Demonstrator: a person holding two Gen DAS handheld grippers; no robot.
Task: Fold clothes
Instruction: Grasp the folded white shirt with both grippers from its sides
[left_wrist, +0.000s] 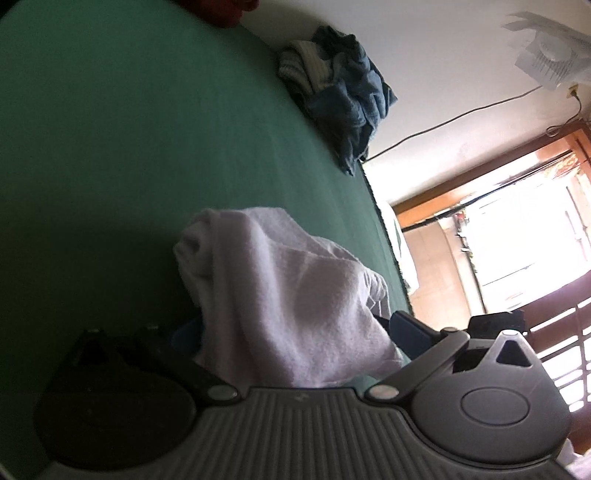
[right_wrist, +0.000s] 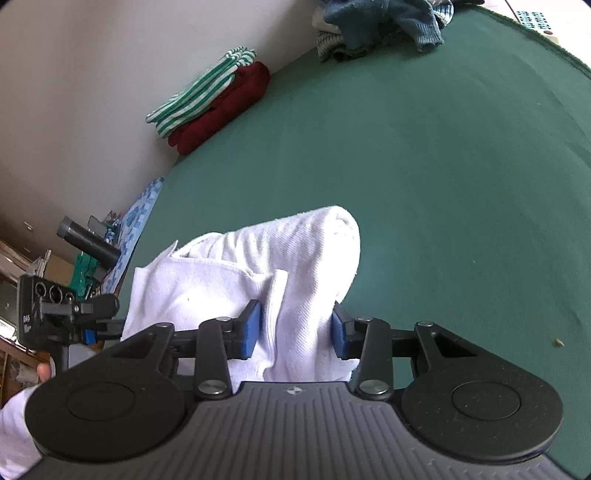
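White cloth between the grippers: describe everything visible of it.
The white cloth looks like soft knit cotton with a stitched hem, bunched and draped rather than flat. The right gripper pinches a gathered fold between its blue fingers; the left gripper is draped by it, grip hidden. It hangs over the green table cover.

left gripper (left_wrist: 295, 332) fingertips: buried under the white cloth (left_wrist: 288, 306); only one blue pad (left_wrist: 410, 326) peeks out, so how the jaws stand cannot be told.
white cloth lower end: hidden behind the gripper body in both views.
red cloth (left_wrist: 225, 13): cut off by the top edge of the left view.
blue clothes pile (right_wrist: 384, 26): top cut off in the right view.
papers (left_wrist: 550, 51) on the wall: blurred, unreadable.
doorway (left_wrist: 517, 243): washed out by glare.
speck (right_wrist: 557, 342) on the green cover (right_wrist: 443, 166): too small to identify.
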